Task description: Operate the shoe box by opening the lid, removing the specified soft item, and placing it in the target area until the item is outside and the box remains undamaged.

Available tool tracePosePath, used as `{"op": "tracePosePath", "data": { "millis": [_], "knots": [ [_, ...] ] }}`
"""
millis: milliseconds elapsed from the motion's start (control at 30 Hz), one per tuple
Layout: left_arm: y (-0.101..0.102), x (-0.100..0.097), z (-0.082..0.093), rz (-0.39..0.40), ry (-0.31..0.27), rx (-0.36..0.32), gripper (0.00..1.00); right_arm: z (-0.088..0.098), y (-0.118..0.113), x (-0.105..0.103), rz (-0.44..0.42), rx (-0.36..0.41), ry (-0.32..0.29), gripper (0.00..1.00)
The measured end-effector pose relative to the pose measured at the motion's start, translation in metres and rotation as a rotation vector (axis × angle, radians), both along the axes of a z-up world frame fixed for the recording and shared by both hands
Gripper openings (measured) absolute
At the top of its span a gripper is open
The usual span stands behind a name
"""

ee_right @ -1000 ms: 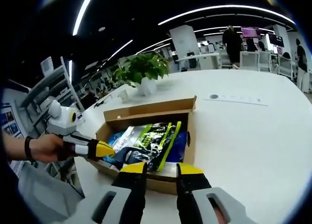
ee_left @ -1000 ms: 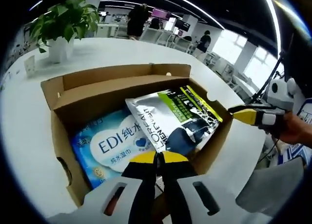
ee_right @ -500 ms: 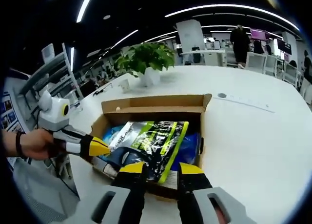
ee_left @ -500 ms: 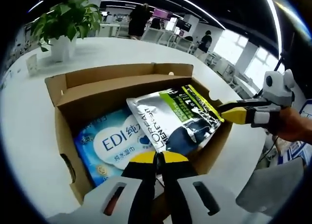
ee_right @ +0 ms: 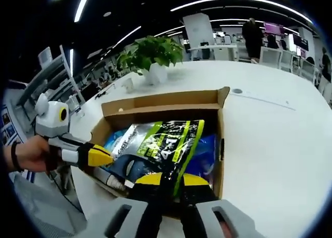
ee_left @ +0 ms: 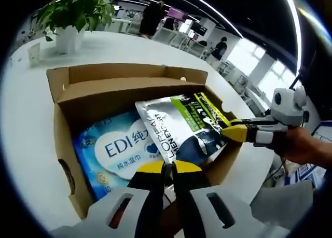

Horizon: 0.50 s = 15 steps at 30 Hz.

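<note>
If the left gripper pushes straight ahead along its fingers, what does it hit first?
Most likely the silver L'Oreal pouch, lying right ahead of the left gripper in the open box. The fingers look closed at the pouch's near edge, though I can't tell whether they already pinch it.

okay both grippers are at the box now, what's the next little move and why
Probably lift the silver and green pouch gently up out of the open cardboard box. The left hand-held gripper and right hand-held gripper each look shut on an edge of it, and it lies loose on the blue wipes pack.
</note>
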<state>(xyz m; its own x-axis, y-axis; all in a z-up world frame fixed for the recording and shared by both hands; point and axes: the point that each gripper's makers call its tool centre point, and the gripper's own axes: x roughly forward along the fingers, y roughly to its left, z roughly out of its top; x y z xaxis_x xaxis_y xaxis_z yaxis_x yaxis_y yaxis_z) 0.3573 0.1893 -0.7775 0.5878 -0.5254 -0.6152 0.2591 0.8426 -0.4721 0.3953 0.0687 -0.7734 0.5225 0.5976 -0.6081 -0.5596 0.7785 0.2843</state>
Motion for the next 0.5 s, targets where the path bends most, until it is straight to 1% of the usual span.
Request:
{"op": "tracePosePath", "data": {
  "millis": [67, 133, 200, 300, 367, 467, 500],
  "knots": [
    [0.0, 0.0, 0.001, 0.003, -0.003, -0.004, 0.03, 0.001, 0.002, 0.0, -0.008, 0.023, 0.008, 0.0],
    [-0.001, 0.0, 0.001, 0.001, -0.003, 0.001, 0.02, 0.002, 0.004, 0.0, -0.008, 0.028, 0.007, 0.0],
    [-0.001, 0.001, 0.001, 0.003, -0.009, 0.007, 0.0, 0.003, 0.004, -0.001, -0.015, 0.039, 0.007, 0.0],
    [-0.003, -0.001, 0.005, -0.004, -0.022, 0.007, 0.0, 0.007, 0.004, -0.004, -0.018, 0.048, 0.003, 0.0],
    [-0.003, -0.001, 0.008, -0.004, -0.033, 0.001, 0.0, 0.011, 0.002, -0.004, -0.018, 0.063, -0.006, 0.0],
    [-0.004, 0.0, 0.019, 0.022, -0.056, -0.044, 0.0, 0.019, 0.001, -0.004, -0.023, 0.085, -0.016, 0.0],
    [-0.004, 0.0, 0.02, 0.022, -0.061, -0.047, 0.0, 0.023, 0.001, -0.005, -0.022, 0.089, -0.023, 0.0]
  ]
}}
